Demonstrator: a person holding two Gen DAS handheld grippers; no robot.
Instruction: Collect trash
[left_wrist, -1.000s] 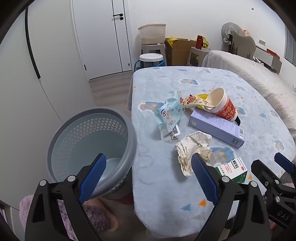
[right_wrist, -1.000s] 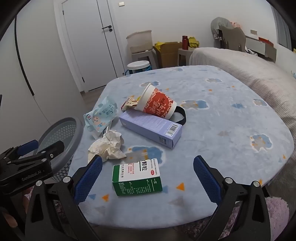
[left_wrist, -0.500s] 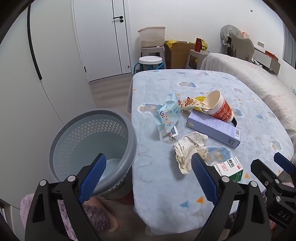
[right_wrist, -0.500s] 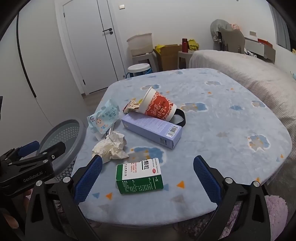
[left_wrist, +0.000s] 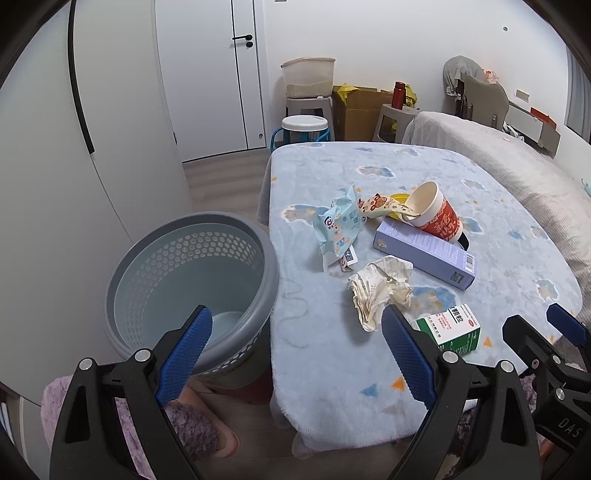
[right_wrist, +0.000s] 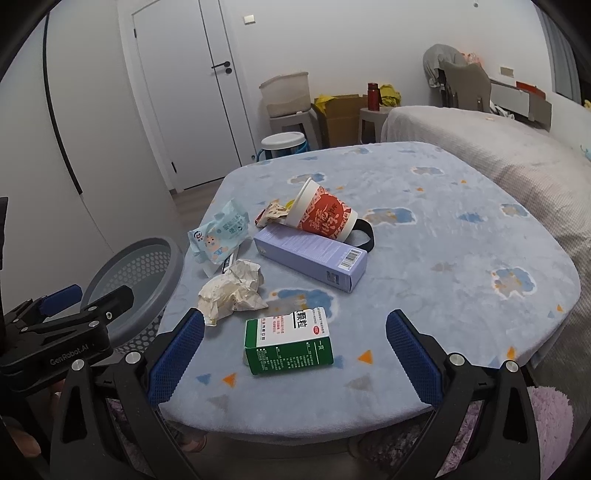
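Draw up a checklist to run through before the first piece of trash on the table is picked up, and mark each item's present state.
1. Right tongs open, empty: ok.
2. Left tongs open, empty: ok.
3. Bin upright beside the table, mouth unblocked: ok.
4. Green box lies nearest, between the right tongs' fingers: ok.
5. Crumpled paper apart from the green box: ok.
6. Cup empty: cannot tell.

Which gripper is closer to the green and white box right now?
Right. The right gripper hangs open just short of the green and white box, which lies in line between its fingers. The left gripper hangs open further left, by the grey bin.
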